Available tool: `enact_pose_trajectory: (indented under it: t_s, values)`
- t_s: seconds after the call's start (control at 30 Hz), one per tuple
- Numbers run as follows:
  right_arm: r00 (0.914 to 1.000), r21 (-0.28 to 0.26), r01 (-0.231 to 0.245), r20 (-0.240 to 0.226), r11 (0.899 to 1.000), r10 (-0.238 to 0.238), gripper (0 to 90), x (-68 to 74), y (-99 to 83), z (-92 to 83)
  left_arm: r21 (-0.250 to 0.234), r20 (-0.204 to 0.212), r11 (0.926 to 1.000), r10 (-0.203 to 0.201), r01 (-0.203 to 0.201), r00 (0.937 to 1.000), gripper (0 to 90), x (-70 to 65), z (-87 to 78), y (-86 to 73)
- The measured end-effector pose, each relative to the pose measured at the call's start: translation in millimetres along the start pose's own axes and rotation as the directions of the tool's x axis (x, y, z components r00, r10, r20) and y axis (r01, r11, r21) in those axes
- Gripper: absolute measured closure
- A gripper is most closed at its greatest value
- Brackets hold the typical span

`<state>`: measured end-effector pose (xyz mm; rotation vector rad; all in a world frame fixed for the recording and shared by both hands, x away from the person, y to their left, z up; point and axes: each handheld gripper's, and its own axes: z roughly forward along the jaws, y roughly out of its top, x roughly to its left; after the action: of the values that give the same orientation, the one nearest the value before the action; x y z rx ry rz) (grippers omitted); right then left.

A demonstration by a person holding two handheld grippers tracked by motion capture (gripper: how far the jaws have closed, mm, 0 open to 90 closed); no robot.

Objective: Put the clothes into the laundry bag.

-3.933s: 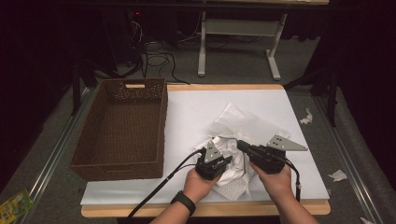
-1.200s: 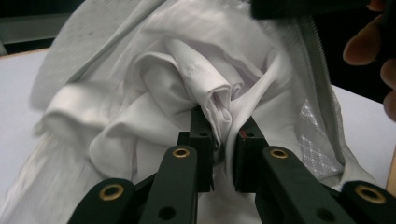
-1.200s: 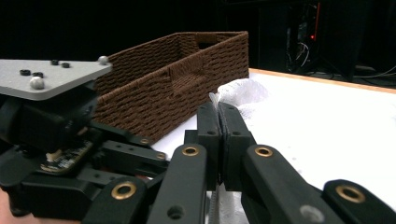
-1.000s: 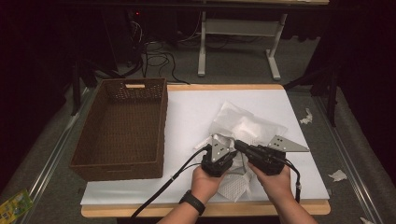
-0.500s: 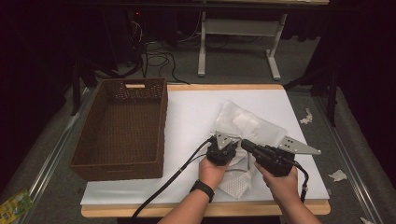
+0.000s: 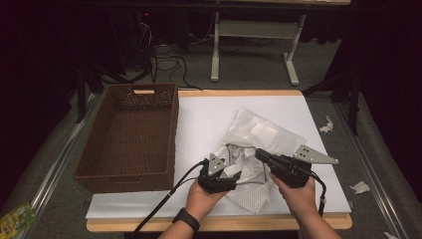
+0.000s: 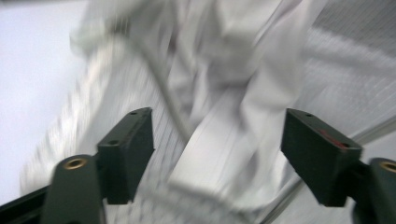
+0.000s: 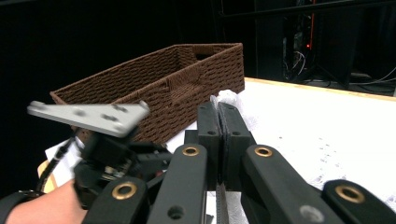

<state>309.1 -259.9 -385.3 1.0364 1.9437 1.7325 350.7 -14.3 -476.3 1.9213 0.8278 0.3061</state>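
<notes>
I work over a wooden desk (image 6: 239,92) covered by a white sheet (image 6: 209,119), dark room all round, cables and a grey frame stand (image 6: 251,30) on the floor beyond the far edge. A brown wicker basket (image 6: 130,137) takes the desk's left side, near the left edge. The far half of the sheet is open room; paper scraps (image 6: 360,187) lie off the right edge.

The crumpled white mesh garment (image 6: 259,132) lies right of centre, running to the near edge. My left gripper (image 6: 230,160) sits over its near part; its jaws have just been opening and now stand wide, cloth between them but not pinched. My right gripper (image 6: 260,153) is clamped tight on a thin fold of the garment, just beside the left.
</notes>
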Motion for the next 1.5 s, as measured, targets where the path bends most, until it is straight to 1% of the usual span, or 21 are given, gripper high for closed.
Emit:
enact_pose_trajectory:
  t_s: [0.03,0.1,0.13,0.17,0.2,0.27,0.33,0.43,0.57,0.63,0.73,0.8,0.83,0.9,0.97,1.07,1.17,1.23,1.33,1.4,1.5]
  values:
    - [1.0000,0.004,-0.001,-0.001,1.000,0.001,89.7,0.5,-0.3,0.8,0.002,0.017,1.0000,-0.006,0.006,0.9998,33.0,-0.2,1.7,-1.5]
    - [1.0000,0.009,0.003,0.003,1.000,-0.003,89.7,0.6,-0.8,1.3,0.015,0.035,0.9995,0.026,-0.026,0.9991,38.9,-6.1,4.2,-2.7]
    - [1.0000,0.007,0.001,0.003,1.000,-0.001,89.7,0.2,-1.1,1.2,0.023,0.029,0.9989,0.041,-0.041,0.9987,47.6,-8.7,4.4,-2.9]
    - [1.0000,0.008,-0.004,0.006,1.000,0.004,89.7,-0.4,-1.4,0.9,0.030,0.033,0.9986,0.043,-0.044,0.9985,57.7,-9.4,4.4,-2.7]
    - [1.0000,0.007,-0.003,0.005,1.000,0.003,89.7,-1.0,-1.6,0.8,0.048,0.020,0.9979,0.043,-0.044,0.9989,68.7,-11.4,4.6,-2.8]
    - [0.9999,0.008,-0.008,0.007,1.000,0.008,89.7,-1.9,-2.1,0.1,0.053,0.021,0.9976,0.045,-0.046,0.9988,86.0,-13.2,5.4,-2.9]
    - [1.0000,0.007,-0.007,0.006,1.000,0.007,89.7,-2.6,-2.2,-0.7,0.039,0.018,0.9971,0.065,-0.066,0.9977,87.1,-15.2,5.6,-0.8]
    - [1.0000,0.004,-0.006,0.005,1.000,0.006,89.7,-3.0,-2.0,-1.2,-0.010,-0.004,0.9984,0.055,-0.055,0.9985,87.3,-17.1,8.6,9.7]
    - [1.0000,0.004,-0.006,0.008,1.000,0.006,89.7,-2.1,-1.4,-1.2,-0.039,-0.020,0.9990,0.024,-0.025,0.9995,87.2,-18.6,29.0,29.5]
    - [1.0000,0.002,-0.008,0.006,1.000,0.008,89.7,-2.6,-1.5,-1.3,-0.011,-0.024,0.9999,0.012,-0.012,0.9996,87.1,-19.0,44.9,34.1]
    - [0.9999,-0.001,-0.011,0.008,1.000,0.011,89.7,-3.8,-1.8,-2.3,0.029,-0.040,0.9995,-0.009,0.011,0.9992,86.8,-18.1,62.7,30.8]
    - [0.9999,-0.001,-0.012,0.008,1.000,0.012,89.7,-4.7,-2.3,-2.8,0.061,-0.043,0.9973,-0.039,0.042,0.9983,86.0,-15.5,67.6,31.0]
    - [0.9999,0.000,-0.011,0.007,1.000,0.011,89.7,-5.1,-2.6,-3.0,0.057,-0.040,0.9974,-0.042,0.044,0.9983,83.5,-14.8,67.4,31.5]
    - [0.9999,0.002,-0.013,0.010,1.000,0.012,89.7,-5.6,-2.9,-3.2,0.072,-0.010,0.9971,-0.025,0.026,0.9996,70.3,-13.8,64.5,31.0]
    - [0.9999,0.002,-0.013,0.009,1.000,0.013,89.7,-5.8,-2.8,-3.6,0.053,0.011,0.9982,-0.028,0.028,0.9995,56.5,-14.6,57.0,28.4]
    - [0.9999,0.003,-0.010,0.006,1.000,0.010,89.7,-5.7,-3.0,-3.6,0.006,0.023,1.0000,-0.001,0.001,0.9997,43.5,-16.3,35.0,23.8]
    - [0.9998,0.007,-0.013,0.012,1.000,0.013,89.7,-4.3,-3.7,-2.7,-0.015,0.026,0.9999,-0.003,0.004,0.9996,33.9,-13.7,9.5,19.3]
    - [0.9999,0.010,-0.009,0.009,1.000,0.009,89.7,-3.3,-4.0,-1.8,-0.026,0.023,0.9996,0.011,-0.011,0.9997,34.4,-10.2,-10.1,14.9]
    - [0.9999,0.016,-0.008,0.013,1.000,0.008,89.7,-1.7,-4.6,-1.2,-0.004,0.023,0.9999,0.016,-0.016,0.9996,38.8,-5.3,-25.1,8.5]
    - [0.9999,0.019,-0.008,0.013,1.000,0.008,89.6,-0.4,-5.1,-0.1,0.013,0.028,0.9999,0.009,-0.009,0.9996,44.0,-1.9,-23.8,5.6]
    - [0.9999,0.024,-0.002,0.014,1.000,0.002,89.7,0.4,-5.5,1.4,0.049,0.016,0.9988,0.009,-0.010,0.9998,49.5,-2.4,-8.4,5.2]
